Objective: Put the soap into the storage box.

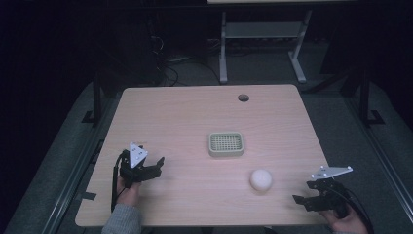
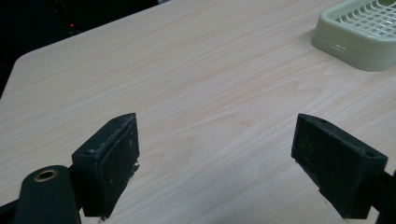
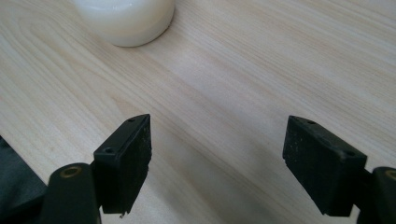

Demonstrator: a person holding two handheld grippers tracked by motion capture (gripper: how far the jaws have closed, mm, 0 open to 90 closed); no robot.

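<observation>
A round, pale, smooth white object (image 1: 261, 180), possibly soap, sits on the worktop (image 1: 195, 112) near the right tool (image 1: 309, 194). The green slatted tray (image 1: 226, 144) holds nothing. Both the right and left tool (image 1: 157, 165) are spread.

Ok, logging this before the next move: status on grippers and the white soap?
Left gripper open, empty. Right gripper open, empty, nearest the white soap. Soap on the table, short of the green dish. Nothing between.

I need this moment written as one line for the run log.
left gripper: open, nothing held | right gripper: open, nothing held | white soap bar: on table, near right gripper | green soap dish: holds nothing
</observation>
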